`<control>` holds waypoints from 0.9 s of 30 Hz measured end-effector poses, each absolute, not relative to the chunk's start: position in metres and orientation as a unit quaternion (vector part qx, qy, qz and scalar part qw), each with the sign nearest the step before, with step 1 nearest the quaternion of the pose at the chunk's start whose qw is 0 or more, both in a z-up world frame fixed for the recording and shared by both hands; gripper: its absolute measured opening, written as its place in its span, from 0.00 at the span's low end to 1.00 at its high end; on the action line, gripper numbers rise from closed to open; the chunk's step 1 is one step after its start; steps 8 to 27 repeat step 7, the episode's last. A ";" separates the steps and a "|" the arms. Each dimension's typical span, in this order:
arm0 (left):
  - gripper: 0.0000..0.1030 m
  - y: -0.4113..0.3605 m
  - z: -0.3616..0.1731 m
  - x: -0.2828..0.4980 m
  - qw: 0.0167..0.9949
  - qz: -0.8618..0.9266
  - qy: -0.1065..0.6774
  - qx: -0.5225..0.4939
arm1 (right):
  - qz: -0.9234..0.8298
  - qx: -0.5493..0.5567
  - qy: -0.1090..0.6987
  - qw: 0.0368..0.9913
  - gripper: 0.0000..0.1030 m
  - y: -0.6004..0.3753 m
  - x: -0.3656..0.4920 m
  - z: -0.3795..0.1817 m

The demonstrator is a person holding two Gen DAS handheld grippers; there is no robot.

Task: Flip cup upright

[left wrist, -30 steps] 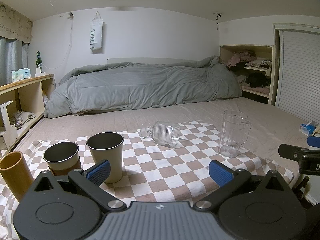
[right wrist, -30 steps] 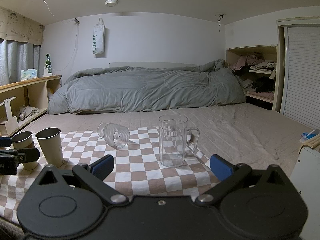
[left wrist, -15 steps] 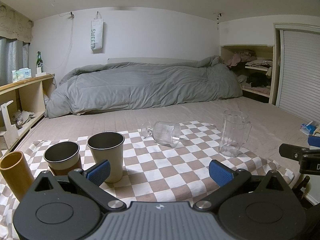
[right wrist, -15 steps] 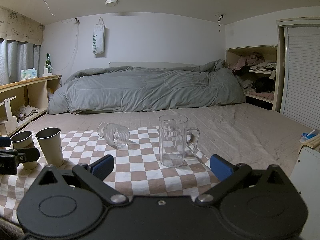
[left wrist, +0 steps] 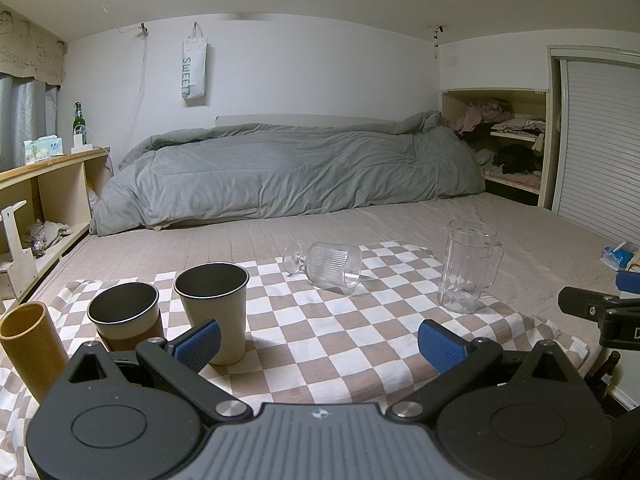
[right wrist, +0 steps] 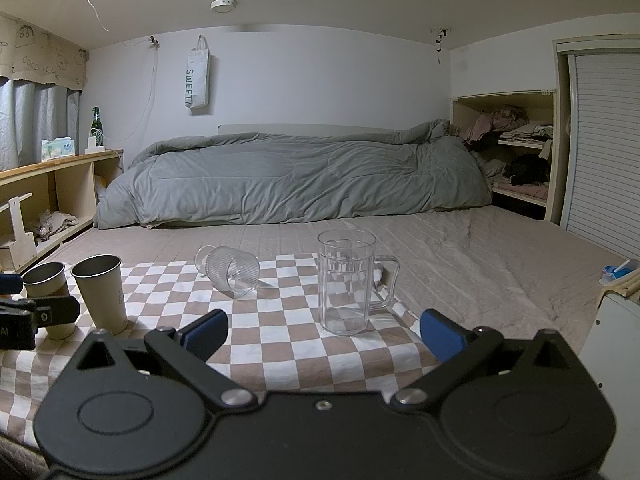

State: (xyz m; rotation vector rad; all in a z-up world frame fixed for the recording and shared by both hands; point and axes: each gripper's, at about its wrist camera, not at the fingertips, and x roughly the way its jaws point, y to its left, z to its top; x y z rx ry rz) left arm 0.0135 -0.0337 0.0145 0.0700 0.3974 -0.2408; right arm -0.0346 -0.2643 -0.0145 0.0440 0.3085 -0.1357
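While the ribbed stemmed glass (left wrist: 334,265) lies on its side at the far part of the checkered cloth (left wrist: 320,344), foot toward the bed's grey duvet (left wrist: 288,172) and mouth toward the viewer, the flip it calls for is left to do: the glass is not upright. Nothing touches it. Just right of it, apart, a clear handled pitcher (right wrist: 346,282) stands upright; well to its left stand two metal tumblers (left wrist: 212,294), the nearer-left one in a brown sleeve, and beside them a mustard-yellow cylinder cup (left wrist: 30,344), all mouths up. The left gripper (left wrist: 318,344) hangs low over the cloth's near edge, blue pads spread wide and empty. The right gripper (right wrist: 324,334) sits likewise spread and empty, short of the pitcher, the glass ahead and left of it. Either gripper must yet reach and close on the glass.
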 end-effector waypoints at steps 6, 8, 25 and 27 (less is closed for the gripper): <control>1.00 -0.033 0.014 0.014 0.973 -0.119 0.197 0.035 | -0.068 0.022 0.154 0.986 1.00 -0.264 -0.035 -0.014; 1.00 -0.033 0.014 0.014 0.972 -0.119 0.197 0.035 | -0.068 0.022 0.154 0.986 1.00 -0.264 -0.035 -0.014; 1.00 -0.033 0.014 0.014 0.972 -0.119 0.197 0.035 | -0.068 0.022 0.154 0.986 1.00 -0.264 -0.035 -0.014; 1.00 -0.033 0.014 0.014 0.972 -0.119 0.197 0.035 | -0.068 0.022 0.154 0.986 1.00 -0.264 -0.035 -0.014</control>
